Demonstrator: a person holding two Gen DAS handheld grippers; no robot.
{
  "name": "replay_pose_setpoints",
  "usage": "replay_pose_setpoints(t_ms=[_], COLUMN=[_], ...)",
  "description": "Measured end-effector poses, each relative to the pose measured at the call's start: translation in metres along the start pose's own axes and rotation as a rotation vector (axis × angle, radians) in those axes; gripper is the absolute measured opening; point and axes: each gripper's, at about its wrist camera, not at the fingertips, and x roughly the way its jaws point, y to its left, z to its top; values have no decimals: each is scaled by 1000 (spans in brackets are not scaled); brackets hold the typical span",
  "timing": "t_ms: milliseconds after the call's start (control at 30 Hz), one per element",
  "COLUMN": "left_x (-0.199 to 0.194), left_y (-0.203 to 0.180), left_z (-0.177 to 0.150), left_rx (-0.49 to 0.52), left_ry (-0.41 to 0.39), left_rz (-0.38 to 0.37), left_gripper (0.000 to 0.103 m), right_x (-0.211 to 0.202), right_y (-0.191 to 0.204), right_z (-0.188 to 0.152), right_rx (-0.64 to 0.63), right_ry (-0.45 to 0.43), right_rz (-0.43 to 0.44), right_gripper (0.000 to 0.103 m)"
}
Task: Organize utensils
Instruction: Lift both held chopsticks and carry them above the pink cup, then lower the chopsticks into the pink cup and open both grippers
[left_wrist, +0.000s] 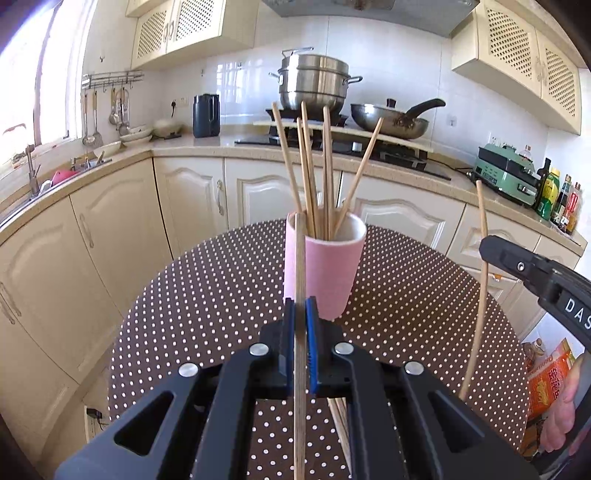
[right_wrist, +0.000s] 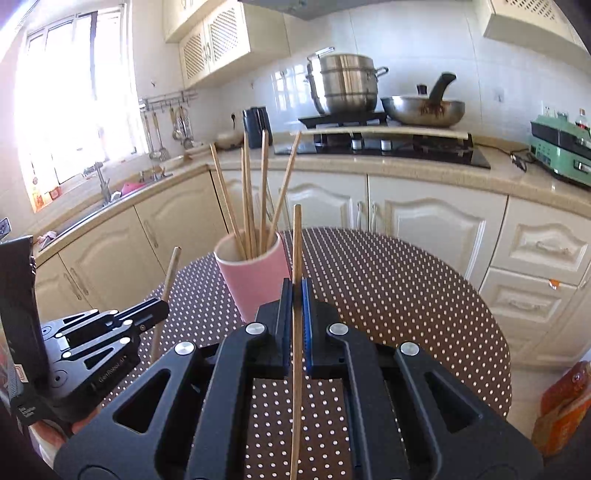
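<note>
A pink cup (left_wrist: 325, 273) stands on the round table and holds several wooden chopsticks (left_wrist: 306, 166) leaning apart. My left gripper (left_wrist: 300, 308) is just in front of the cup, shut on one chopstick (left_wrist: 300, 254) that stands nearly upright. At the right edge, my right gripper (left_wrist: 487, 251) is shut on another chopstick (left_wrist: 481, 214). In the right wrist view, the right gripper (right_wrist: 295, 291) pinches its chopstick (right_wrist: 296, 240) beside the cup (right_wrist: 251, 284). The left gripper (right_wrist: 162, 306) with its chopstick (right_wrist: 170, 277) is at the lower left. More chopsticks (left_wrist: 341, 424) lie on the table under my left gripper.
The table (left_wrist: 207, 295) has a brown cloth with white dots. Behind it runs a counter with a steamer pot (left_wrist: 314, 85), a wok (left_wrist: 391, 120) and a dark kettle (left_wrist: 206, 114). A sink (left_wrist: 55, 177) is on the left. Bottles (left_wrist: 561, 199) and orange packets (left_wrist: 550, 376) are on the right.
</note>
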Motion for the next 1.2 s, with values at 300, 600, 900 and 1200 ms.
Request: replay_pose_setpoints(t_ms=[300, 600, 900, 1200], left_x=[-17, -34, -52, -53], left_y=[-2, -4, -9, -19], left_z=[23, 69, 119, 157], left_rx=[-13, -18, 17, 11], left_ry=[-91, -217, -336, -404], left_rz=[3, 12, 35, 0], left_gripper=[7, 7, 7, 7], right_x=[-12, -18, -21, -8], right_y=[15, 24, 28, 26], right_z=[18, 51, 97, 134], right_rx=[-28, -38, -24, 10], right_ry=[-67, -136, -211, -243], right_rz=[17, 38, 27, 20], right_gripper=[6, 6, 6, 6])
